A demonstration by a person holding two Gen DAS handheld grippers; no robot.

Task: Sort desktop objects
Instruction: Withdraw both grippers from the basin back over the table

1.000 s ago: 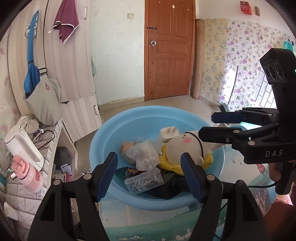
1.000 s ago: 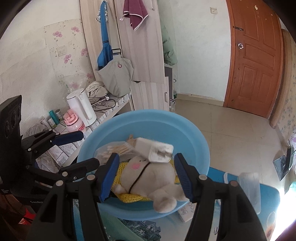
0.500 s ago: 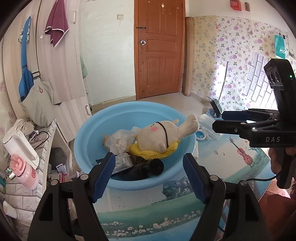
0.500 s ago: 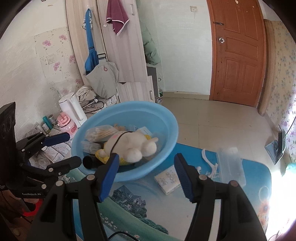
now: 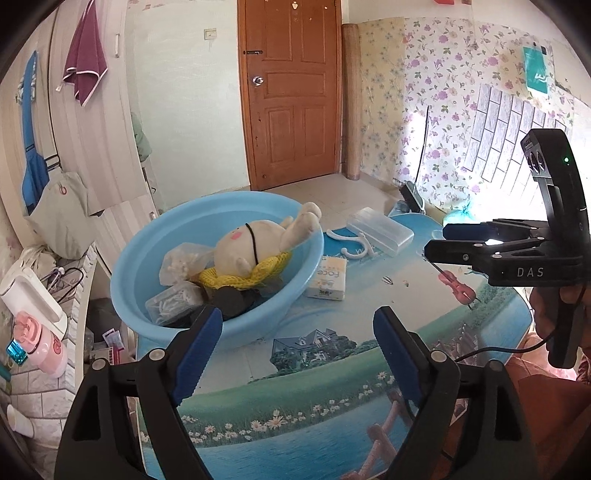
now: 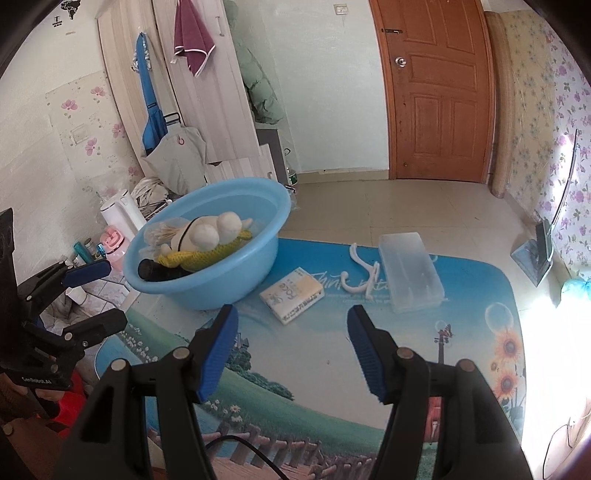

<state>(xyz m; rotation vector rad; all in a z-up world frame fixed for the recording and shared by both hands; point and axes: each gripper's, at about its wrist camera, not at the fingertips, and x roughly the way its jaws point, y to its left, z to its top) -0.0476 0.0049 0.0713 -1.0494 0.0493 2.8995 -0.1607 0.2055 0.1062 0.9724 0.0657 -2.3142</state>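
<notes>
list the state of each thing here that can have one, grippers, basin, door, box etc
left gripper: jaws opening, nothing between them
right gripper: open, empty
blue basin: upright on the table, filled with things
plush toy: lying in the basin on top of the pile
clear plastic box: lid shut, flat on the table
tissue pack: flat on the table beside the basin
white hook: lying on the table
door: shut

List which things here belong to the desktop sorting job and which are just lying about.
Part of the job:
- blue basin holding plush toy and small boxes
- tissue pack
- white hook
- clear plastic box

Lying about:
- kettle
- pink bottle
- maroon towel
- grey bag
- door
</notes>
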